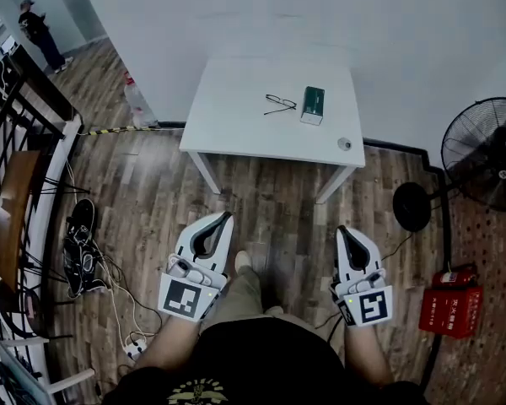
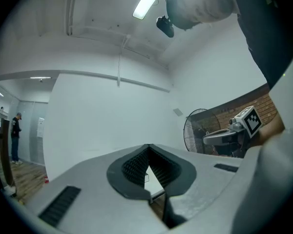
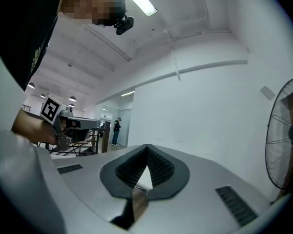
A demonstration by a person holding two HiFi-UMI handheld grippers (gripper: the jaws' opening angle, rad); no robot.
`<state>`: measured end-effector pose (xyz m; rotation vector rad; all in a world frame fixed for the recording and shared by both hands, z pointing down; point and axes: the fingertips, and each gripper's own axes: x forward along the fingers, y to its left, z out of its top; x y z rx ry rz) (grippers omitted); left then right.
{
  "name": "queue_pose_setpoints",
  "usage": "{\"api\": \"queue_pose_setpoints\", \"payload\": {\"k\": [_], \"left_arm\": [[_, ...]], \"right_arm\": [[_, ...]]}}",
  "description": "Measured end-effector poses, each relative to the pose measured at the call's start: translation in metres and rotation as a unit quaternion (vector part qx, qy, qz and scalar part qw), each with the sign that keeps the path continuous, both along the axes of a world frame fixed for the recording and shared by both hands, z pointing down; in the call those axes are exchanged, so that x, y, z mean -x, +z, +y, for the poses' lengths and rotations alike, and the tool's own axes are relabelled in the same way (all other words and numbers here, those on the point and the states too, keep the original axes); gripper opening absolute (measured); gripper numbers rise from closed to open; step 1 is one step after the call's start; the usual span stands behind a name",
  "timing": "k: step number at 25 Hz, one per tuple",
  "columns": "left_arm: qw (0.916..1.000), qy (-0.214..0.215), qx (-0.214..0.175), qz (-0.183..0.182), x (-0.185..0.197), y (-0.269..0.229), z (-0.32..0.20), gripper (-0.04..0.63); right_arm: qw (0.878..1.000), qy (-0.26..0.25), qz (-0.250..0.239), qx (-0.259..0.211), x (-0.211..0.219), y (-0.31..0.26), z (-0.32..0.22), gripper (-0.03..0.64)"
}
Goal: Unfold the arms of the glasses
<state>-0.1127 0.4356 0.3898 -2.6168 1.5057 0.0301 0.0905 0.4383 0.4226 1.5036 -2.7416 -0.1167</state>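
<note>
Both empty and held level over the wooden floor (image 1: 278, 218), the white left gripper (image 1: 225, 217) and white right gripper (image 1: 342, 229) are each pinched shut at the tips, and the thin dark-framed glasses (image 1: 279, 104) sit well ahead on the white square tabletop (image 1: 228, 125), near a small green box (image 1: 313, 105).

The table (image 1: 236, 129) is smooth, matt white, and the floor (image 1: 270, 209) is brown wood with streaky grain and a soft shine. The glasses (image 1: 280, 104) look like thin dark wire, and the fan (image 1: 487, 152) has a black wire cage. The left gripper (image 1: 226, 217) and right gripper (image 1: 342, 229) are smooth white plastic with dark, ribbed pads (image 2: 133, 167).
</note>
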Motion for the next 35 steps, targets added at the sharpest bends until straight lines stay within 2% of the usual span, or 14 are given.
{"api": "queue_pose_setpoints", "payload": {"k": [8,18,24,35], "left_arm": [[0.9996,0.025,0.016,0.004,-0.003,0.009,-0.066,0.006],[0.9969,0.07,0.036,-0.006,-0.004,0.019,-0.143,0.006],[0.997,0.071,0.03,0.003,0.025,0.011,-0.178,0.006],[0.9957,0.088,0.025,0.013,0.076,0.01,-0.219,0.006]], "right_arm": [[1.0,0.002,0.022,0.02,0.01,0.01,-0.051,0.0],[0.999,0.009,0.022,0.044,0.03,0.022,-0.118,0.0],[0.999,0.003,0.013,0.048,0.055,0.018,-0.148,0.0],[0.999,0.004,0.037,0.031,0.104,-0.006,-0.183,0.0]]}}
